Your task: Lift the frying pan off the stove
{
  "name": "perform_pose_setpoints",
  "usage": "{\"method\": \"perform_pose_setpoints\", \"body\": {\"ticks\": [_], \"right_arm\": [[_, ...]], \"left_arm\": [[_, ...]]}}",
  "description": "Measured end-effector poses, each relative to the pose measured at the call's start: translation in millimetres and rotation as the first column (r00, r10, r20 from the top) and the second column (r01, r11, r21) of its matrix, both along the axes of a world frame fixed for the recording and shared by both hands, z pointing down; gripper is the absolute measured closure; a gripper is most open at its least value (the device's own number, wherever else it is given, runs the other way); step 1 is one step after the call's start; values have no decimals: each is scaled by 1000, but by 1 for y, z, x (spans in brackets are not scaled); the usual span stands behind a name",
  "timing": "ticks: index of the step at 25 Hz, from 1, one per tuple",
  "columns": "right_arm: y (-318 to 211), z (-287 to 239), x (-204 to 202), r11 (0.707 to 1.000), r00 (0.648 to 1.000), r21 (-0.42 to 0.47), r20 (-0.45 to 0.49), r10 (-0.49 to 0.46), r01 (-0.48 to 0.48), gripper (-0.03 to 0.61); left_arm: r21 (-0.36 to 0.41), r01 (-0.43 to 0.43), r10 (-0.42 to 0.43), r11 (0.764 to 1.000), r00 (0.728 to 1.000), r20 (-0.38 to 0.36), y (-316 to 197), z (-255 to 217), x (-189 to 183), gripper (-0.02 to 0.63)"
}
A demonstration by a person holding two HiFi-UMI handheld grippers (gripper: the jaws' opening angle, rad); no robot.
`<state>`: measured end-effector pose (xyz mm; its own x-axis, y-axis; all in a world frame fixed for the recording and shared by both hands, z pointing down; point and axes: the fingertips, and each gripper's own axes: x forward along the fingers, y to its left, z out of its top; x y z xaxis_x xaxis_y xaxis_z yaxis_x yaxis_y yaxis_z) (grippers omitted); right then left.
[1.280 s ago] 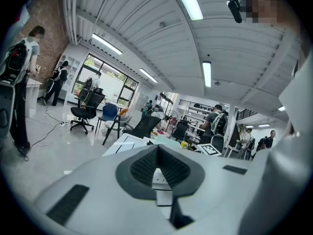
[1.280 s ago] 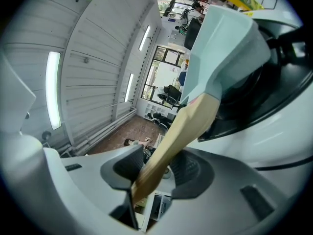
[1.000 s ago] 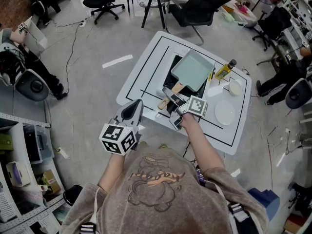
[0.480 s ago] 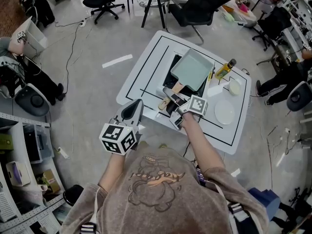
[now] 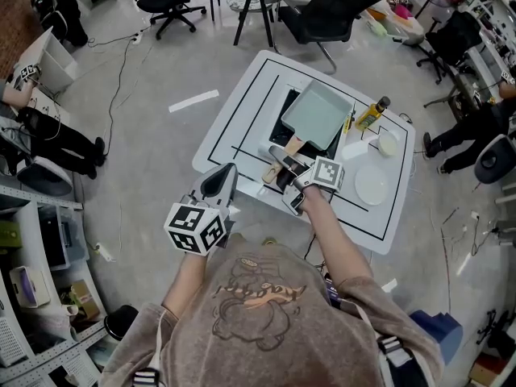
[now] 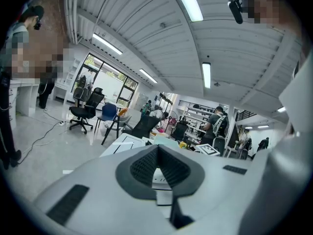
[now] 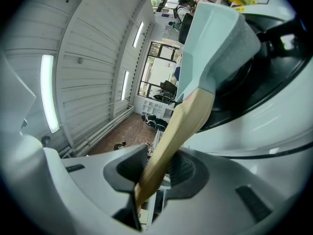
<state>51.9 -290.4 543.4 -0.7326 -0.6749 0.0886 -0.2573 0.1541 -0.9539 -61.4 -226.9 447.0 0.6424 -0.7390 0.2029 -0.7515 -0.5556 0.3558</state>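
A pale green square frying pan sits on the black stove on the white table. Its wooden handle points toward me. My right gripper is at the handle's end, and in the right gripper view the handle runs down between the jaws of the right gripper, which are shut on it. The pan body is tipped up ahead of them over the stove. My left gripper hangs off the table's near left edge; the left gripper is shut on nothing.
Right of the stove stand a yellow oil bottle, a small bowl and a white plate. The table has black marked lines. Office chairs stand beyond it, and a cable lies on the floor at left.
The right gripper stays at the pan handle and the pan has barely shifted. The left gripper has not moved. A person at the far left has moved.
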Motion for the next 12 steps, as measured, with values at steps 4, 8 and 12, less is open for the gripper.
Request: {"method": "perform_pose_setpoints", "body": {"ticks": [4, 8, 12], "right_arm": [[7, -1, -3, 1000, 999, 0, -30, -27, 27, 459], [13, -8, -8, 998, 997, 20, -47, -55, 56, 459], [18, -22, -10, 995, 995, 62, -63, -80, 84, 457]], "left_arm": [[-2, -7, 7, 1000, 1000, -2, 1, 1, 1, 607], [-5, -18, 18, 1000, 1000, -4, 3, 2, 3, 607], [-5, -32, 32, 999, 999, -6, 4, 2, 7, 607]]}}
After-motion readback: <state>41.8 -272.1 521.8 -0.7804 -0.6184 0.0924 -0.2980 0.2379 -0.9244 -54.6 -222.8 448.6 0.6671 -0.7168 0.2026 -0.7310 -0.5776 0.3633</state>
